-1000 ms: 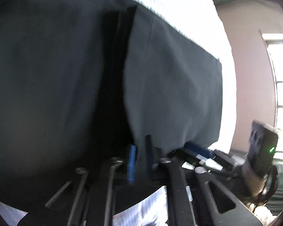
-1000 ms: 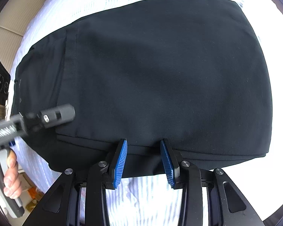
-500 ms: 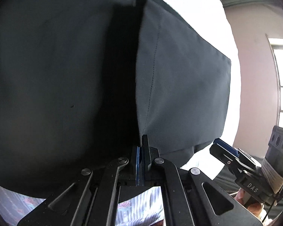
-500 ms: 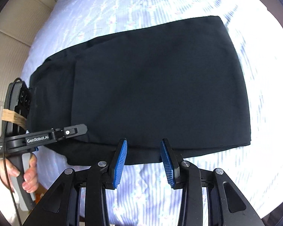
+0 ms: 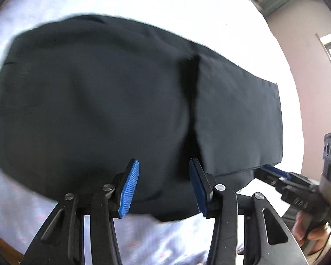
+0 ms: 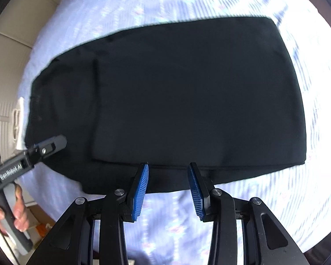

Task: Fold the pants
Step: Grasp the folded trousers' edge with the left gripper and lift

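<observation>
The black fabric pants [image 6: 187,101] lie flat on the pale blue striped bedsheet [image 6: 264,209], already doubled over: a top layer covers most of the bundle, and its free edge runs across the cloth as a seam line visible in both wrist views, leaving a strip of the lower layer exposed at the left end. The bundle's long axis runs left to right, with its near long edge towards the near edge of the bed.

The right gripper [image 6: 167,190] has its blue-padded jaws spread wide and holds nothing; it hangs over the near edge of the pants, roughly at mid-length. The left gripper [image 5: 163,185] is likewise wide open and empty, over the near edge close to the top layer's free edge.

Both grippers sit on the same long side. The left one is nearer the exposed strip and the right one nearer the folded end, so a further fold would likely carry one end across the long axis towards the other.
</observation>
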A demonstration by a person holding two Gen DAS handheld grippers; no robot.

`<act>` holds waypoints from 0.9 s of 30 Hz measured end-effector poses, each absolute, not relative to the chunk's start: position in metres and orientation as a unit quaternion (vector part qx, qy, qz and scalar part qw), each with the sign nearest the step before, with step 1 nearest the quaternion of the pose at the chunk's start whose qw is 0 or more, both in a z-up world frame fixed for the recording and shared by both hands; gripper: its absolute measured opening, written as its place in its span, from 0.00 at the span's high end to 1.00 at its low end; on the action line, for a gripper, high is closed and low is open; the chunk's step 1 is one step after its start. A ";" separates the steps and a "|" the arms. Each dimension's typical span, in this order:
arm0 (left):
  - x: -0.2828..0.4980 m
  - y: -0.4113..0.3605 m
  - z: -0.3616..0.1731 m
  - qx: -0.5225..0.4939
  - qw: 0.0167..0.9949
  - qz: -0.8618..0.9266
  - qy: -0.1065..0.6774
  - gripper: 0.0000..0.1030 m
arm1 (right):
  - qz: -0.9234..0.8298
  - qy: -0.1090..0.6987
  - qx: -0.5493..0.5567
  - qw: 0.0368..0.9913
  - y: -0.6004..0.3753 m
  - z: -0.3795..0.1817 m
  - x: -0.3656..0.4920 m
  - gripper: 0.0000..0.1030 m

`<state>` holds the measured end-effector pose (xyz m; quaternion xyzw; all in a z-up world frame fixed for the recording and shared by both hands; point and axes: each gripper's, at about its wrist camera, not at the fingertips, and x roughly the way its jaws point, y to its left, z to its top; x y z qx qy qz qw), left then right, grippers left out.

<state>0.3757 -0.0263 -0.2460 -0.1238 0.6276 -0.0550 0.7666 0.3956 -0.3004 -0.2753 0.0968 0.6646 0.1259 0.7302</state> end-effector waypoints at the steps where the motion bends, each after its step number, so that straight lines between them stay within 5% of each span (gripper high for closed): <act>1: 0.366 -0.014 -0.239 -0.125 0.774 -0.044 0.619 0.52 | 0.128 0.661 0.101 0.732 -0.294 -0.268 0.394 0.57; 3: 0.349 0.021 -0.225 -0.138 0.786 -0.019 0.603 0.46 | 0.136 0.651 0.103 0.740 -0.277 -0.252 0.390 0.49; 13: 0.278 0.175 -0.210 -0.227 0.797 0.041 0.559 0.21 | 0.195 0.625 0.046 0.754 -0.150 -0.210 0.383 0.41; 27: 0.323 0.272 -0.312 -0.421 0.728 0.007 0.541 0.28 | 0.178 0.666 0.002 0.724 -0.022 -0.233 0.380 0.41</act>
